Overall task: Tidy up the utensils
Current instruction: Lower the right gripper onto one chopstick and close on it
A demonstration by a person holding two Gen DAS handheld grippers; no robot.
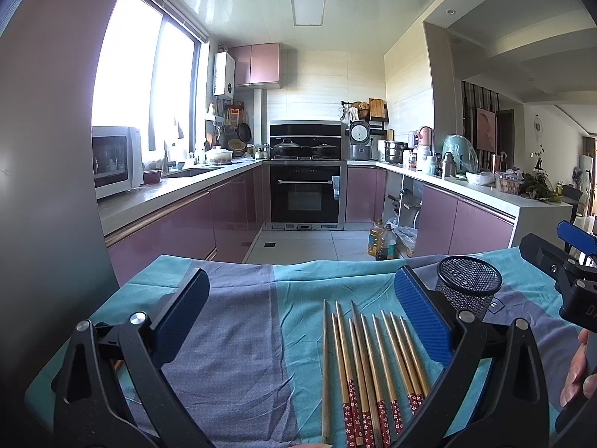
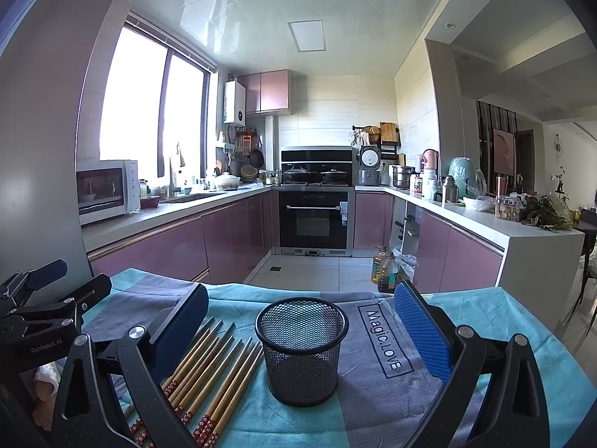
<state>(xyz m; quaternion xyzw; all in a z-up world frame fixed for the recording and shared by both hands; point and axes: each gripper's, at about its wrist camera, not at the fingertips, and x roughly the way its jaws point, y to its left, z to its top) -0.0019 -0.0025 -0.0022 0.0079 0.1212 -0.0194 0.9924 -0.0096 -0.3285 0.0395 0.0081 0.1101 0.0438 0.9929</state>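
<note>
Several wooden chopsticks (image 1: 369, 366) with red patterned handles lie side by side on a teal and grey cloth (image 1: 238, 336). A black mesh cup (image 2: 302, 347) stands upright and empty to their right. My left gripper (image 1: 302, 317) is open, above the cloth, with the chopsticks between its fingers near the right one. My right gripper (image 2: 302, 324) is open, with the cup between its fingers and the chopsticks (image 2: 216, 369) by its left finger. The cup (image 1: 468, 283) shows behind my left gripper's right finger. Each gripper shows in the other's view, the right one (image 1: 574, 257) and the left one (image 2: 44, 287).
The cloth (image 2: 373, 403) covers a table whose far edge faces a kitchen floor. Oil bottles (image 1: 380, 240) stand on the floor beyond that edge. Purple cabinets and counters run along both sides, with an oven (image 1: 304, 194) at the back.
</note>
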